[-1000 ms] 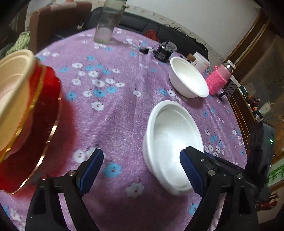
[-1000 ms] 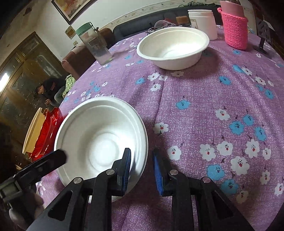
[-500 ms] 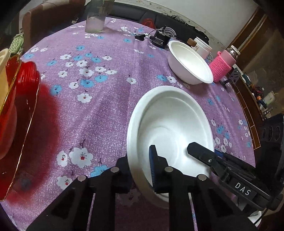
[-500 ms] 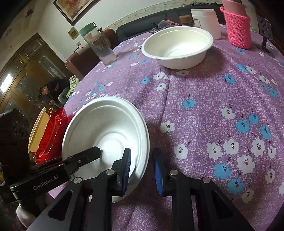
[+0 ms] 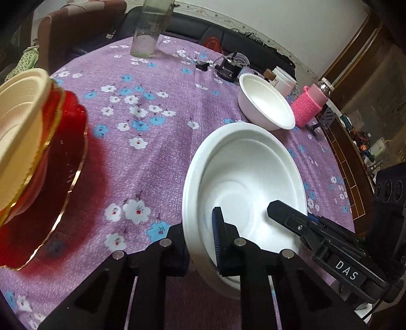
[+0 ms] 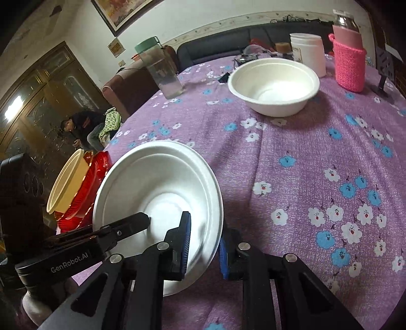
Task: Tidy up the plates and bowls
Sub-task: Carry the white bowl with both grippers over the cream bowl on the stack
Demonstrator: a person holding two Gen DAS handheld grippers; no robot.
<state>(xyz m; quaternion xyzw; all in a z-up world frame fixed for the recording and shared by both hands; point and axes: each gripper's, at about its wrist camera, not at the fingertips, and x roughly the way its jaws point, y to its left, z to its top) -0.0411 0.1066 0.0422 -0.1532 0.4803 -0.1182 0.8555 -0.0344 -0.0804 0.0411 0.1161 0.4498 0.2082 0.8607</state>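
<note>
Left gripper [image 5: 200, 241] and right gripper [image 6: 203, 243] both clamping fingers on rim of near white bowl [image 6: 157, 193], tilting it over purple worktop [image 6: 304, 152]. Second white bowl [image 6: 274, 86] sitting farther back; red plate [image 5: 50, 182] lying at left.

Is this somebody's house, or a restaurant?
Most likely a home's living or dining room: a table with a flowered purple tablecloth, a dark sofa behind it, a framed picture and a wooden cabinet.
</note>
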